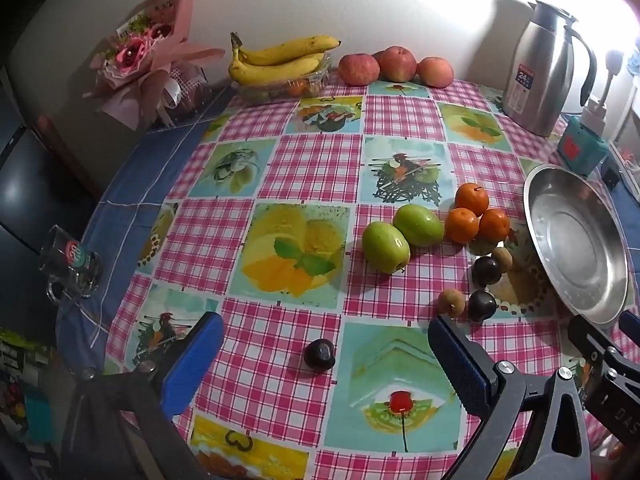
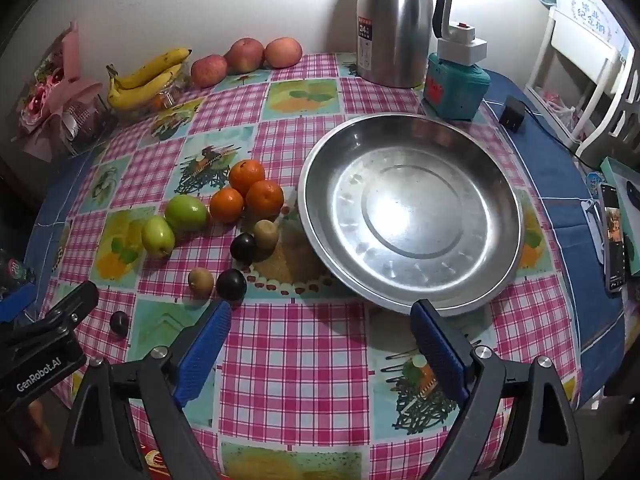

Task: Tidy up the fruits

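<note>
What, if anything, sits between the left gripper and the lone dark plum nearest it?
Nothing visible. The lone dark plum lies on bare tablecloth just ahead of the open left gripper, apart from the other fruits.

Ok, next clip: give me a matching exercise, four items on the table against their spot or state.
Things:
1. steel plate
2. bananas
3. lone dark plum
4. thermos jug

Places or states:
a. alone on the cloth, between the open left gripper's fingers in its view
b. empty, right of the small fruits
c. on top of a clear container by the wall
d. upright at the back, beside a teal box

Pairs: 1-b, 2-c, 3-a, 4-d
</note>
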`<state>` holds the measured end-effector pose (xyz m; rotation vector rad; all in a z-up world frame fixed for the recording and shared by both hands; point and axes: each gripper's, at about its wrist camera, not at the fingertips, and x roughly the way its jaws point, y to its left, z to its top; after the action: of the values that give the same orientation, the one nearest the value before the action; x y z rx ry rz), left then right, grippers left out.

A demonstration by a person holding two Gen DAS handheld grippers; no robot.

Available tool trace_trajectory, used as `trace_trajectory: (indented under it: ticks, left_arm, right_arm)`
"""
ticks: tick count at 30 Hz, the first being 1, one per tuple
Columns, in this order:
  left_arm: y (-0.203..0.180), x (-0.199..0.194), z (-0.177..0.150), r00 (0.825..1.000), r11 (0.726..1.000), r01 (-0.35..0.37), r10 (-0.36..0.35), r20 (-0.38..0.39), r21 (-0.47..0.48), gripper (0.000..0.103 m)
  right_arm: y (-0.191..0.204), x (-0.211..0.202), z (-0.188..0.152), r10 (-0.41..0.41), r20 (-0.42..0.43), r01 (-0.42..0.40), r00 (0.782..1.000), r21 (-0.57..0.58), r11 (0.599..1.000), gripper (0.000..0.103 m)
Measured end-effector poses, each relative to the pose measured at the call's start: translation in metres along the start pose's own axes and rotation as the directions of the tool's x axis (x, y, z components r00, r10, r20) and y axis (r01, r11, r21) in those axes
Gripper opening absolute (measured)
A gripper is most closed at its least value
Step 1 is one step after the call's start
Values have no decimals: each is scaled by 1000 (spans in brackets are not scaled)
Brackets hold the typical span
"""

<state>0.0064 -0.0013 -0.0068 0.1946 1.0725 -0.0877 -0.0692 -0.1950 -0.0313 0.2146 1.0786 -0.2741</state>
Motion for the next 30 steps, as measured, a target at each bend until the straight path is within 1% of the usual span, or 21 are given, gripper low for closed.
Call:
trace_trajectory:
  ticks: [13,30]
  left_arm:
    - [6,9,-1,1000,999,3,-4,-26,-45,103]
    - [8,12,0,999,999,8,-9,-34,-53,103]
  right_arm:
    - [-2,-3,1,20,7,-20,1000,4,1000,91]
    - [-2,-4,2,21,12,-21,1000,3,1000,91]
